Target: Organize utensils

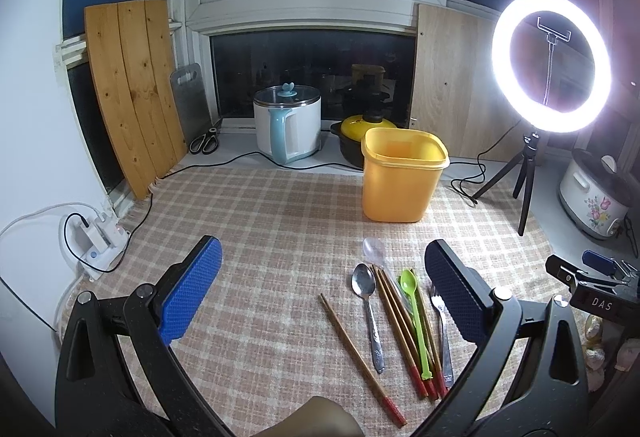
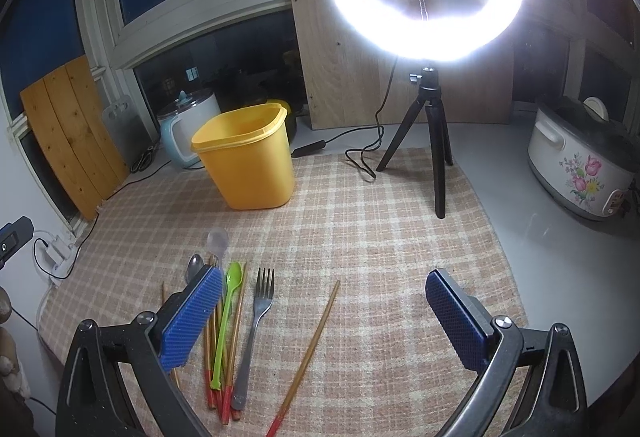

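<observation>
Both hand-held grippers are spread wide with nothing in them: left hand-held gripper (image 1: 323, 295), right hand-held gripper (image 2: 324, 315). The utensils sit bunched on the checkered mat (image 1: 280, 221), lower right of the left view: metal spoon (image 1: 370, 313), green spoon (image 1: 416, 313), fork (image 2: 256, 325), red-tipped chopsticks (image 1: 360, 357). The yellow bin (image 1: 402, 177) stands upright further back, right of center.

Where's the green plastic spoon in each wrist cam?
Left wrist: green spoon lies lower right of centre, just left of the right finger pad.
Right wrist: green spoon lies lower left, just right of the left finger pad.
Shared landmark: yellow container.
</observation>
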`<act>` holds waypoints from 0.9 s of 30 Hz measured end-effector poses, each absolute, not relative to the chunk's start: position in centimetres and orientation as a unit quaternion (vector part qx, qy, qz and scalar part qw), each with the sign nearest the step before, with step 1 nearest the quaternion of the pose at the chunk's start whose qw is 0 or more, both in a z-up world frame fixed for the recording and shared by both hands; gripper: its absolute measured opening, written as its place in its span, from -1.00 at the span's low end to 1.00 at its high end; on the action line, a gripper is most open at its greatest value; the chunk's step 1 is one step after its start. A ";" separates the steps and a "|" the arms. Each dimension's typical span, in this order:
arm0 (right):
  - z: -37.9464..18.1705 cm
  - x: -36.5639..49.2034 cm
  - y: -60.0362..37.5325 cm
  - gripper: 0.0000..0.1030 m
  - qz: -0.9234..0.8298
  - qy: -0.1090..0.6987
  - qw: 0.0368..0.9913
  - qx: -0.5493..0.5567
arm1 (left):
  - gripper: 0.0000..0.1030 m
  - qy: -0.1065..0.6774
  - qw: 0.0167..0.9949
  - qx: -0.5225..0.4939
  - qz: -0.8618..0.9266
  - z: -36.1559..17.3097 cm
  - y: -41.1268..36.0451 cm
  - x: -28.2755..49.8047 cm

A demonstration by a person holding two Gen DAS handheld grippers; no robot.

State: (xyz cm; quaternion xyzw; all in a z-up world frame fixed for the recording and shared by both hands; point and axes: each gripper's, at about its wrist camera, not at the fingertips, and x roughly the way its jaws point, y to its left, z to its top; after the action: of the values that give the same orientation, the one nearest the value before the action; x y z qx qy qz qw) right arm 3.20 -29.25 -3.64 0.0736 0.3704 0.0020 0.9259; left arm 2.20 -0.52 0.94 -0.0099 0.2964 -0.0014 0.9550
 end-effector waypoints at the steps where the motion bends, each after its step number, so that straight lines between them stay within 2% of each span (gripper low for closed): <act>1: -3.6 3.2 -29.3 0.99 0.001 0.371 0.926 0.074 | 1.00 0.296 0.955 -0.009 -0.002 0.9 -0.7 2.2; 27: -4.1 3.5 -29.1 0.99 -0.001 0.383 0.921 0.074 | 1.00 0.296 0.955 -0.015 -0.005 0.5 -0.8 2.2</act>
State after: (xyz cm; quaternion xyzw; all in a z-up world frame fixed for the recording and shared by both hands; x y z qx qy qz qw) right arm 3.45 -29.08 -4.07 0.0737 0.3832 -0.0009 0.9207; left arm 2.24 -0.77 0.47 -0.0148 0.2960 -0.0049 0.9550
